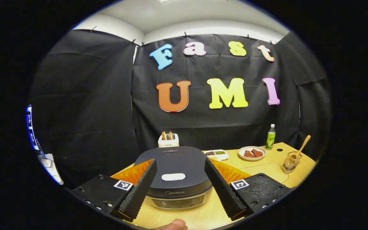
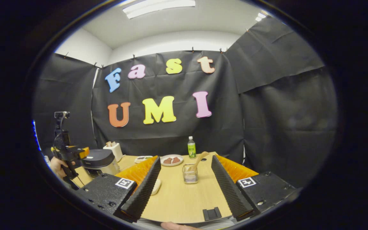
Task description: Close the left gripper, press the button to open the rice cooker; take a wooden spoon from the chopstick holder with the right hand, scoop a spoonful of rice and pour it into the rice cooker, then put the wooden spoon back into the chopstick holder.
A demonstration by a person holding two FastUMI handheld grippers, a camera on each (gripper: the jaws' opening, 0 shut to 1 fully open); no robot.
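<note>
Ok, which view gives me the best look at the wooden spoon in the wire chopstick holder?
The right gripper view: the wooden spoon stands straight ahead in the wire chopstick holder, framed between the open fingers. The left gripper view shows the same spoon small, near the right edge.

Matt dark plastic rice cooker [image 1: 177, 174], pale wood-grain table [image 2: 177, 198] — smooth, wire-mesh chopstick holder [image 2: 190, 174], wooden spoon [image 2: 200, 160]

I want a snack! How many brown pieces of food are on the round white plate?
2. Both brown pieces lie side by side on the round white plate: the left brown piece and the right brown piece. Others may be hidden.
</note>
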